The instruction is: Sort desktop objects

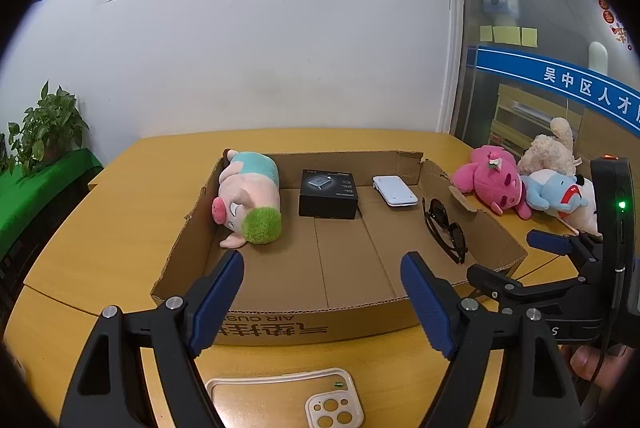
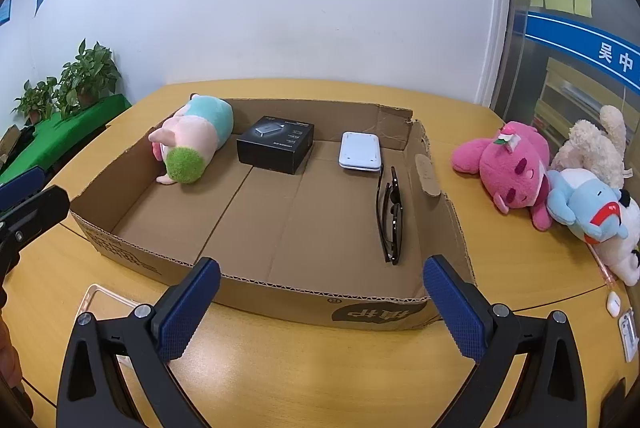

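A shallow cardboard box (image 1: 280, 324) (image 2: 280, 296) lies on the yellow table. In it are a pig plush (image 1: 248, 200) (image 2: 192, 140), a black carton (image 1: 329, 193) (image 2: 276, 143), a white device (image 1: 394, 190) (image 2: 360, 150) and black sunglasses (image 1: 446, 230) (image 2: 391, 216). A clear phone case (image 1: 288, 402) lies on the table just below my left gripper (image 1: 322, 288), which is open and empty. My right gripper (image 2: 320, 300) is open and empty at the box's near wall; it also shows in the left wrist view (image 1: 516, 260).
A pink plush (image 1: 494, 180) (image 2: 512, 168), a blue plush (image 1: 554, 192) (image 2: 584, 206) and a cream plush (image 1: 552, 146) (image 2: 596, 144) lie on the table right of the box. Small white items (image 2: 620, 316) sit at the right edge. Potted plants (image 2: 80, 80) stand at the left.
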A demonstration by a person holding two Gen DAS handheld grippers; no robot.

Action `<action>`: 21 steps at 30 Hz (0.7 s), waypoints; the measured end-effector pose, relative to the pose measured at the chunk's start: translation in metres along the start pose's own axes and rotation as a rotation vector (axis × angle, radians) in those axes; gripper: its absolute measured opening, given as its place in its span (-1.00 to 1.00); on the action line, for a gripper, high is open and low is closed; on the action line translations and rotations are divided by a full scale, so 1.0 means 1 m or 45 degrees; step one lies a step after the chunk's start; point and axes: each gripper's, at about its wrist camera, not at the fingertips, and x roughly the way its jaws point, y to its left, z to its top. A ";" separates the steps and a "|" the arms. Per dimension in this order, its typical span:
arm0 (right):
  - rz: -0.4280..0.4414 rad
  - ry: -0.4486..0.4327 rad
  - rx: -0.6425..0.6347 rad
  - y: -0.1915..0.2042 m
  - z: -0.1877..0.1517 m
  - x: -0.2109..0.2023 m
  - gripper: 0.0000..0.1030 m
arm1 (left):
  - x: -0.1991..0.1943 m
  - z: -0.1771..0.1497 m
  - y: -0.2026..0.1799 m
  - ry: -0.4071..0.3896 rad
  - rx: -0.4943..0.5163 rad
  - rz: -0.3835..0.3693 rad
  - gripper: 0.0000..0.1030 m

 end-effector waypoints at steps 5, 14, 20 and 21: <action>-0.002 0.000 -0.009 0.000 -0.003 -0.001 1.00 | 0.001 -0.006 0.006 0.024 0.003 0.001 0.57; 0.030 -0.002 0.019 -0.003 -0.005 0.000 1.00 | 0.004 -0.009 0.029 0.050 -0.044 -0.018 0.57; 0.269 0.179 -0.014 0.016 -0.036 0.017 1.00 | 0.005 -0.045 0.067 0.250 -0.123 -0.050 0.57; 0.310 0.211 -0.018 0.023 -0.042 0.021 1.00 | 0.005 -0.054 0.074 0.280 -0.128 -0.028 0.57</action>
